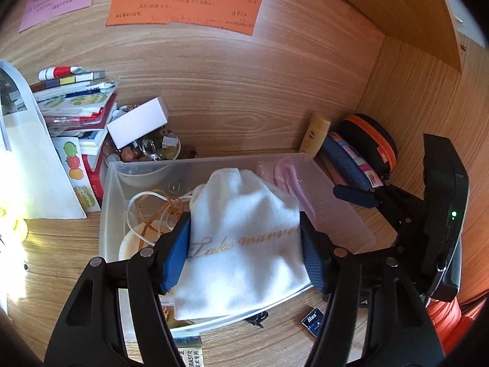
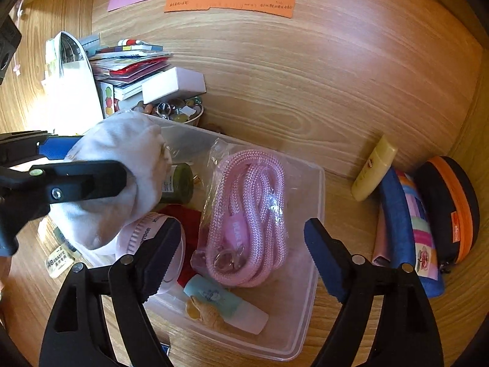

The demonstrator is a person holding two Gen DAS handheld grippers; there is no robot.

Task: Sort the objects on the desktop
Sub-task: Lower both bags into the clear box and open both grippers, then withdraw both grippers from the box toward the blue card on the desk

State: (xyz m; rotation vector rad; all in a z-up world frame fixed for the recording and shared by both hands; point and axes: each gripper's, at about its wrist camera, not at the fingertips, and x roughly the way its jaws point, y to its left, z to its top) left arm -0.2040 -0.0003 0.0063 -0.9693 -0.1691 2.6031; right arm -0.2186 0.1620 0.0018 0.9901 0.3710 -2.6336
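Observation:
A white drawstring pouch (image 1: 241,202) with gold lettering hangs over the left part of a clear plastic box (image 1: 214,157). My left gripper (image 1: 246,244) is shut on it, its blue pads pressing both sides. The right wrist view shows that left gripper (image 2: 101,159) and the pouch (image 2: 134,153) at the box's left rim. My right gripper (image 2: 243,229) is open above the box (image 2: 316,244). A bagged pink rope (image 2: 244,189) lies in the box below its fingers, untouched. One of the right gripper's fingers (image 1: 354,195) shows at the box's right side.
The box also holds a green jar (image 2: 180,183), a red cloth (image 2: 186,217) and a pale blue tube (image 2: 226,305). Right of it lie a yellow tube (image 2: 374,171), a blue pencil case (image 2: 409,223) and a black-orange case (image 2: 452,202). A bead bowl (image 2: 177,113) and books (image 2: 131,64) stand behind.

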